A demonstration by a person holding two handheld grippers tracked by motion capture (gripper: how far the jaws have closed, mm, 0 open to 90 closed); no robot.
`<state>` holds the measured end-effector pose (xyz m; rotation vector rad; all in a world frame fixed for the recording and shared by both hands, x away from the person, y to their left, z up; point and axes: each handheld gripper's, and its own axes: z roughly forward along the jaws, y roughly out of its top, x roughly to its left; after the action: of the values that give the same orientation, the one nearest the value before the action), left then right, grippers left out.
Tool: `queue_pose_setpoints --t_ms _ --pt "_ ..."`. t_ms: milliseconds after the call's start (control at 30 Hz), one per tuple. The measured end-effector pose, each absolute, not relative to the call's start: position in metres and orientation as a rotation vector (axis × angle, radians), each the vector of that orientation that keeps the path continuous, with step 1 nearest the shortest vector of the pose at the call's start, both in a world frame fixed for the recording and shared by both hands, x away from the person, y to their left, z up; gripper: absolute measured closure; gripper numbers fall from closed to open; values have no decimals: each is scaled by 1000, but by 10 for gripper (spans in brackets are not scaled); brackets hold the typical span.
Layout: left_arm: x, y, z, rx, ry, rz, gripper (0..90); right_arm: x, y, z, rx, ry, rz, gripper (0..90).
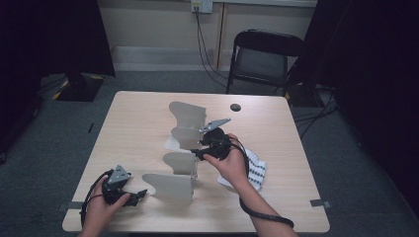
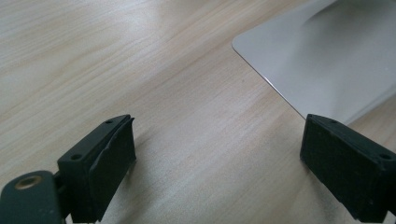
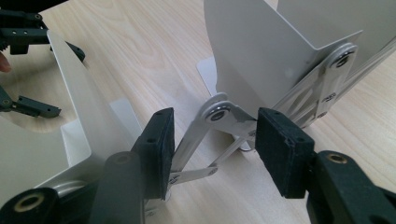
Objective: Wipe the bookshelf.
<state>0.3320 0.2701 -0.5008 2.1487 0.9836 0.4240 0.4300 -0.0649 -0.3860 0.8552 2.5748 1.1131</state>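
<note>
A silver metal rack [image 1: 180, 163] of several upright curved plates, joined by scissor links, stands in the middle of the table. My right gripper [image 1: 200, 154] reaches into its right side. In the right gripper view its jaws [image 3: 215, 144] straddle a link pivot [image 3: 219, 113]; the left pad lies against a link arm and the right pad stands off, so nothing is pinched. My left gripper [image 1: 141, 194] rests low on the table at the front left, open, beside the nearest plate [image 2: 327, 60]. Between its jaws [image 2: 217, 158] there is bare wood.
A white cloth with dark dots [image 1: 256, 168] lies under my right wrist. The wooden table [image 1: 138, 123] has a dark round hole [image 1: 235, 107] near its far edge. A black folding chair [image 1: 262, 59] stands behind the table, with cables on the floor.
</note>
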Motion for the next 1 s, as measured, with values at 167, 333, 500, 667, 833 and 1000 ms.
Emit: queue_pose_setpoints --t_ms 167,333,500,667,833,1000 --pt "332 270 -501 2145 986 422 93 429 -65 -386 869 2565 1116 485" --pt "332 269 -501 2145 986 422 91 430 -66 -387 890 2559 1125 491" --pt "333 269 -501 2142 988 420 88 430 -65 -382 857 2541 1129 523" --pt "333 269 -501 2145 986 422 87 430 -65 -381 850 2528 1151 537" --pt "333 269 -501 2152 981 424 86 427 -65 -380 844 2499 1158 577" --pt "333 269 -501 2152 980 423 84 425 -64 -376 834 2485 1130 613"
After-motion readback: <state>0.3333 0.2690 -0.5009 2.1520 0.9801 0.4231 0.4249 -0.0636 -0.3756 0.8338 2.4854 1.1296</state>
